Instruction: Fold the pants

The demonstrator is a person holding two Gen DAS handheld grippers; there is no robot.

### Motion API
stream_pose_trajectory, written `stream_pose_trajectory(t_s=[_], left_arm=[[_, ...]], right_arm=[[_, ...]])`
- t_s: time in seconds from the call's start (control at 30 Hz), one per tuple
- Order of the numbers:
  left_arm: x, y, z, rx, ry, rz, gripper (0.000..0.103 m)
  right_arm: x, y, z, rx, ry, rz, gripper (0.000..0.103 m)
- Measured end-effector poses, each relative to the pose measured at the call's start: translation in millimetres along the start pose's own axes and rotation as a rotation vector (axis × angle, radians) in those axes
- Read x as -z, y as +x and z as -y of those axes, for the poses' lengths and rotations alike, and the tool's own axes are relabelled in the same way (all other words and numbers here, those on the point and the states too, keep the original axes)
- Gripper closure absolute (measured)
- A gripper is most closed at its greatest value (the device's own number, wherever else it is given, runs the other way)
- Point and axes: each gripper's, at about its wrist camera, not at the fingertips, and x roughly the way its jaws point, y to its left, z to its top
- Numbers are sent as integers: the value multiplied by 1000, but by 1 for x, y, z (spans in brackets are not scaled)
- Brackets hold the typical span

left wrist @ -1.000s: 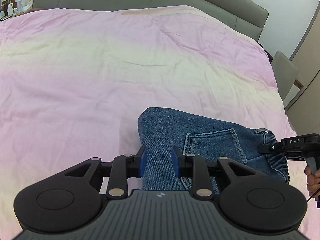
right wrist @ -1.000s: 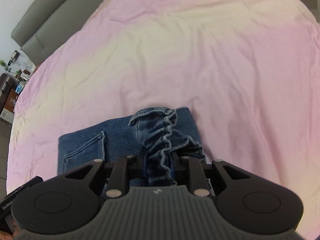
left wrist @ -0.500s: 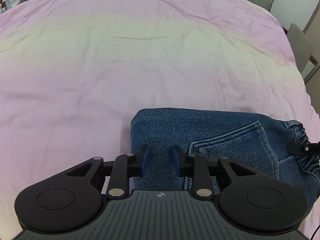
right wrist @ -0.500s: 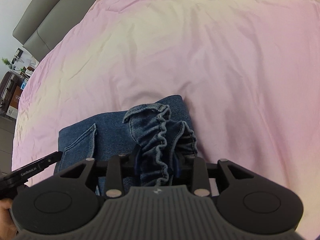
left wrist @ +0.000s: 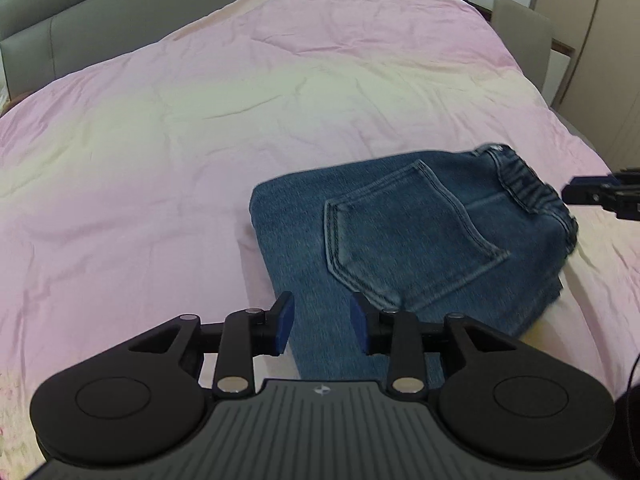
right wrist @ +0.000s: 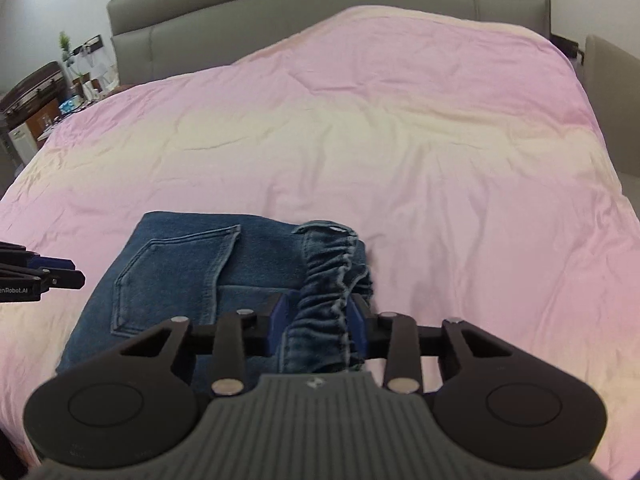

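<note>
Right gripper (right wrist: 316, 326) clamped on gathered waistband (right wrist: 334, 276) of pants (right wrist: 180, 272) at lower centre of frame, left gripper (left wrist: 322, 322) parted above denim, holding nothing; pants already a compact folded block on bed (right wrist: 360, 140), probably only release and smoothing left.

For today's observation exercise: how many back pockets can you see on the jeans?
1. The pocket sits on the top layer of the folded jeans, left of the waistband pinched by the right gripper. A second may be hidden in the fold.
</note>
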Motion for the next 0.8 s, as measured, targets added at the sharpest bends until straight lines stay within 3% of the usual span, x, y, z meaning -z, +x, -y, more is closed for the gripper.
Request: stream_pose_trajectory(t_s=[0.07,0.17,0.23,0.4,0.5,0.53,0.67,0.8], left_arm=[[16,-10,10,10,23,-37,60],[42,-18,23,17,55,-75,50],[60,-16,33,8,100,-93,45],[87,7,50,-64,171,-102,44],[93,16,51,-61,178,-123,71],[94,14,50,-65,187,-115,76],[100,1,50,-86,324,-99,83],[107,11,54,-91,421,-151,85]], right_arm=[[13,-4,-17,-9,-66,27,80],[28,2,-32,-33,-98,28,80],[39,12,-35,-8,-94,19,80],[62,30,-24,-12,-20,11,84],[68,36,-9,-36,61,8,93],[69,38,-5,-19,82,0,103],[71,50,11,-56,180,-34,103],[70,56,6,-53,153,-50,103]])
